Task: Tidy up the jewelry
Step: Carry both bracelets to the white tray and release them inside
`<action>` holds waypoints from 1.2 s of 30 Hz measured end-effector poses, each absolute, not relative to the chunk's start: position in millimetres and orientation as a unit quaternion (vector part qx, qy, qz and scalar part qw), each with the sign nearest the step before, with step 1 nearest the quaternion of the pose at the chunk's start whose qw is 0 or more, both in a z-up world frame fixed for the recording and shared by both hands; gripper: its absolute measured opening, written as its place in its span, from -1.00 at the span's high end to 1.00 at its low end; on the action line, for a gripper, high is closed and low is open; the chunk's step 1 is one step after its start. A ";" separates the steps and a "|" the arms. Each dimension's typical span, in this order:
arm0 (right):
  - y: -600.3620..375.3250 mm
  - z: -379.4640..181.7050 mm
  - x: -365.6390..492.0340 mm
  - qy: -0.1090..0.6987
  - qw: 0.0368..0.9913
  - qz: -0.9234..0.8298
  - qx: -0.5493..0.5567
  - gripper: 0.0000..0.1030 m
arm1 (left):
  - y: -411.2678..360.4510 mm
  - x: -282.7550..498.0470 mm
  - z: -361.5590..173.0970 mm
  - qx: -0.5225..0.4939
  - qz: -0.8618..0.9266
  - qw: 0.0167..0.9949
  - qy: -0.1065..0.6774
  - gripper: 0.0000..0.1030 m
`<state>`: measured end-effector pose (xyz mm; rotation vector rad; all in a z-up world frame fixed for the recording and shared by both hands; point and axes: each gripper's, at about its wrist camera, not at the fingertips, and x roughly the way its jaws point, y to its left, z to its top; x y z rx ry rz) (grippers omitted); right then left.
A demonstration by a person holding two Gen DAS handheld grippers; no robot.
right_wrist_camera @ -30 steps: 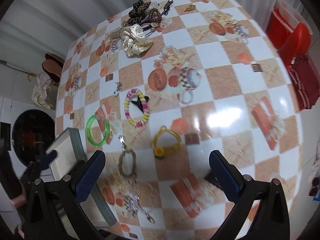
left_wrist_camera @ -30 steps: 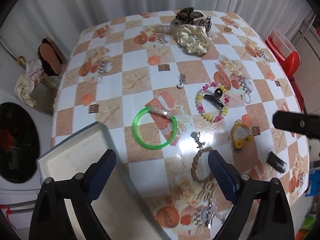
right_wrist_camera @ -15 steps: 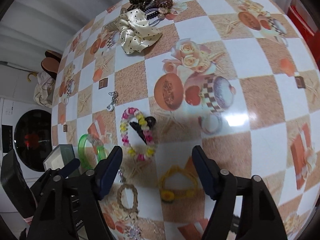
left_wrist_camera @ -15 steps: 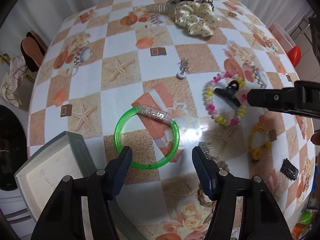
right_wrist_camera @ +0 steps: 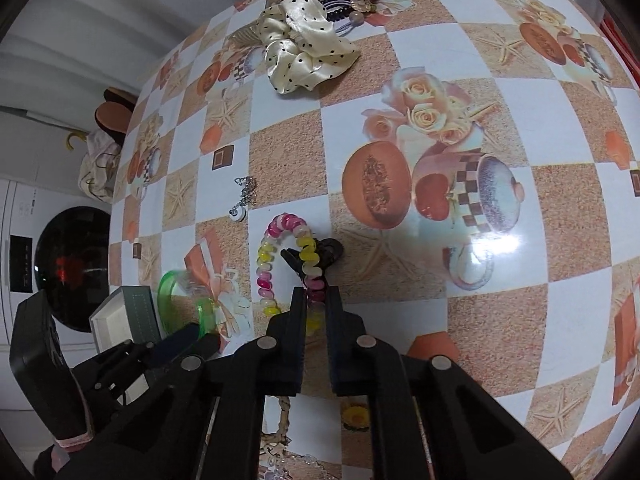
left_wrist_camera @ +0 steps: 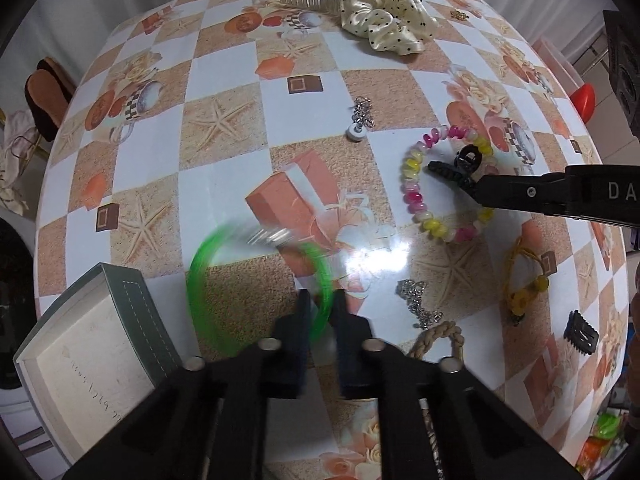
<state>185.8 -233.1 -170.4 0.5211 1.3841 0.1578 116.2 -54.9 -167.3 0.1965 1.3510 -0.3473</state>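
Note:
My left gripper [left_wrist_camera: 321, 300] is shut on the near rim of a green bangle [left_wrist_camera: 200, 280], which looks blurred and tilted up off the table beside an open grey jewelry box [left_wrist_camera: 80, 364]. My right gripper [right_wrist_camera: 316, 300] is shut on the near side of a pink-and-yellow beaded bracelet [right_wrist_camera: 266, 264]; the bracelet also shows in the left wrist view [left_wrist_camera: 412, 184]. A black hair claw [right_wrist_camera: 330, 252] lies across that bracelet. The green bangle [right_wrist_camera: 166, 284] and the box [right_wrist_camera: 116, 320] show at the left of the right wrist view.
On the patterned tablecloth [left_wrist_camera: 224, 120] lie a silver charm [left_wrist_camera: 360, 120], a silver chain [left_wrist_camera: 416, 304], a rope bracelet [left_wrist_camera: 440, 340], a yellow bracelet [left_wrist_camera: 520, 280], a small black clip [left_wrist_camera: 580, 334] and a cream scrunchie [left_wrist_camera: 384, 16]. A washing machine [right_wrist_camera: 72, 264] stands left.
Both grippers moved down and forward to the table and closed: the left on the green bangle, which now lifts and blurs, the right on the beaded bracelet.

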 end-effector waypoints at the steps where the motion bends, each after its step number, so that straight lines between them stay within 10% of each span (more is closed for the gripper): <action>1: -233.0 -169.4 185.1 0.628 0.737 0.073 0.239 0.81 | -54.8 116.5 -166.8 0.086 -0.158 0.762 0.622 0.78; 36: -97.4 -69.2 152.7 0.596 0.753 0.208 0.188 0.82 | 106.9 42.7 -70.9 -0.025 -0.041 0.829 0.557 0.78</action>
